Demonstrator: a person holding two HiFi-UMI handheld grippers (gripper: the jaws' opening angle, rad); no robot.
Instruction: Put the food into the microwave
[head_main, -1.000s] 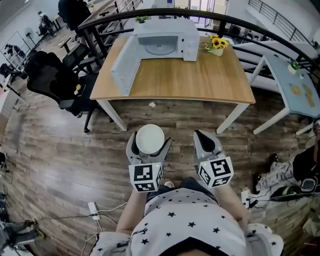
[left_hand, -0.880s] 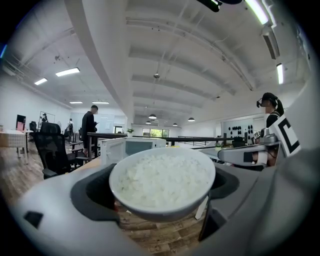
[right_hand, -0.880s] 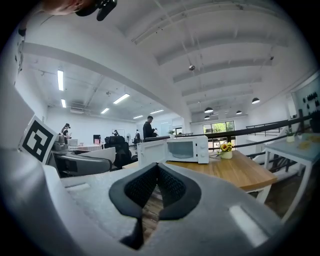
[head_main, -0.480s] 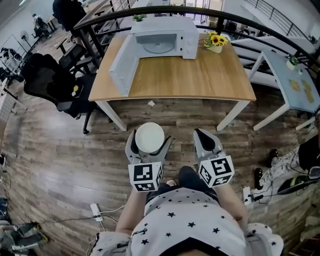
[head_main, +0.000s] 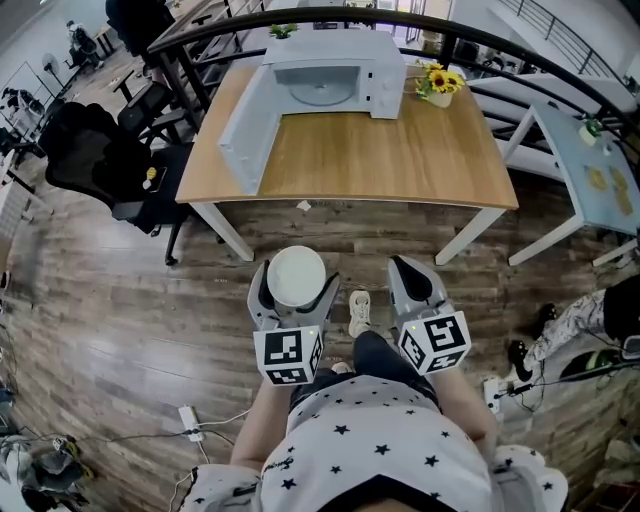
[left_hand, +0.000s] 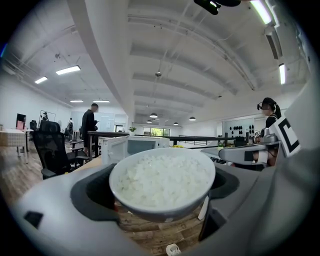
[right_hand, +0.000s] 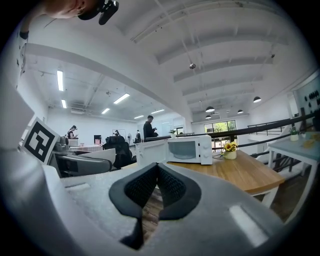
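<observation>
The left gripper (head_main: 292, 296) pinches a bowl of rice (left_hand: 162, 181) by its sides, held level at 12 o'clock just in front of the person. The right gripper (right_hand: 156, 189), beside it at 1 o'clock, is pressed together and empty. The carry likely calls for a flat bowl and a path clear of the open door (head_main: 246, 128). Wooden floor (head_main: 120, 290) lies between. Ahead, the worktop (head_main: 400, 160) bears the microwave (head_main: 335, 62) at 12, sunflowers (head_main: 440, 84) at 1. A black chair (head_main: 88, 150) stands at 10.

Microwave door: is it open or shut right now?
Open: the door stands swung out from the microwave, and the turntable inside is visible.
</observation>
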